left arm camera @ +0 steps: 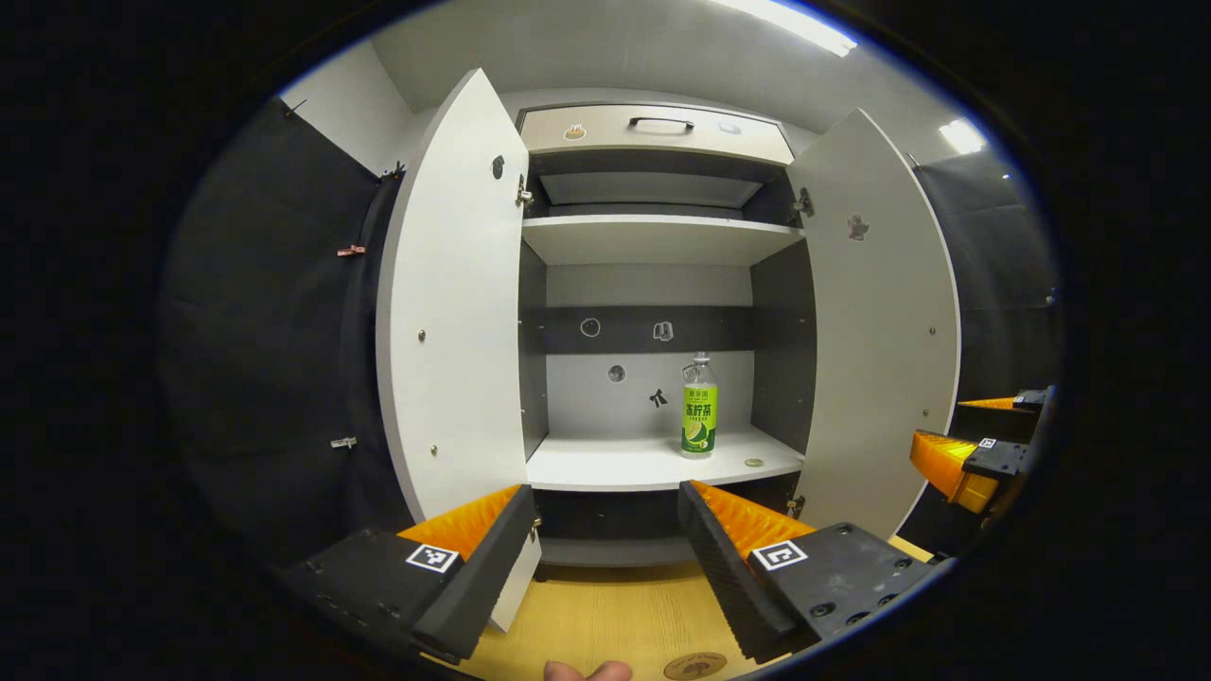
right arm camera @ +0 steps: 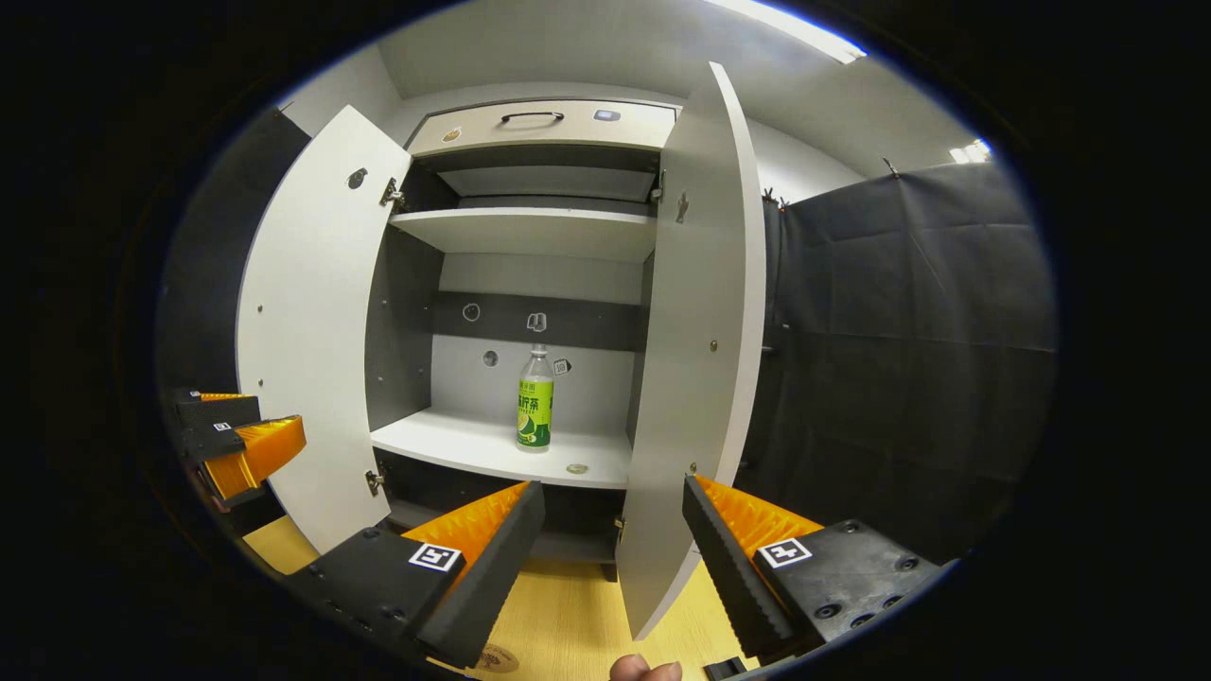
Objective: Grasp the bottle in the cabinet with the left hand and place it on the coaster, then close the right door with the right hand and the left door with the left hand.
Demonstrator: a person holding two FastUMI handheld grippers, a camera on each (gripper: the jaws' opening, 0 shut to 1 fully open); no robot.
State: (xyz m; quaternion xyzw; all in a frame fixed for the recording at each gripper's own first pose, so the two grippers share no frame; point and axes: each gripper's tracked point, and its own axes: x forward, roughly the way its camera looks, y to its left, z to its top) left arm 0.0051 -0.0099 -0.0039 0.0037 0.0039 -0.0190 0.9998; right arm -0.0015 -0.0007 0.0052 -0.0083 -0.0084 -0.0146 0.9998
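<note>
A clear bottle point(left arm camera: 698, 407) point(right arm camera: 535, 409) with a green label stands upright on the cabinet's lower shelf point(left arm camera: 615, 465), right of its middle. Both white doors stand wide open: the left door point(left arm camera: 454, 312) point(right arm camera: 312, 331) and the right door point(left arm camera: 875, 322) point(right arm camera: 695, 331). My left gripper point(left arm camera: 605, 492) is open and held in front of the cabinet, well short of the bottle. My right gripper point(right arm camera: 613, 487) is open too, facing the right door's edge. A round brown coaster point(left arm camera: 695, 666) point(right arm camera: 499, 657) lies on the wooden table just below the grippers.
A small round disc point(left arm camera: 754, 462) point(right arm camera: 577, 468) lies on the shelf right of the bottle. Above are an upper shelf point(left arm camera: 653, 236) and a drawer with a handle point(left arm camera: 659, 123). The light wooden table point(left arm camera: 605, 615) runs up to the cabinet. A fingertip point(left arm camera: 587, 670) shows at the bottom edge.
</note>
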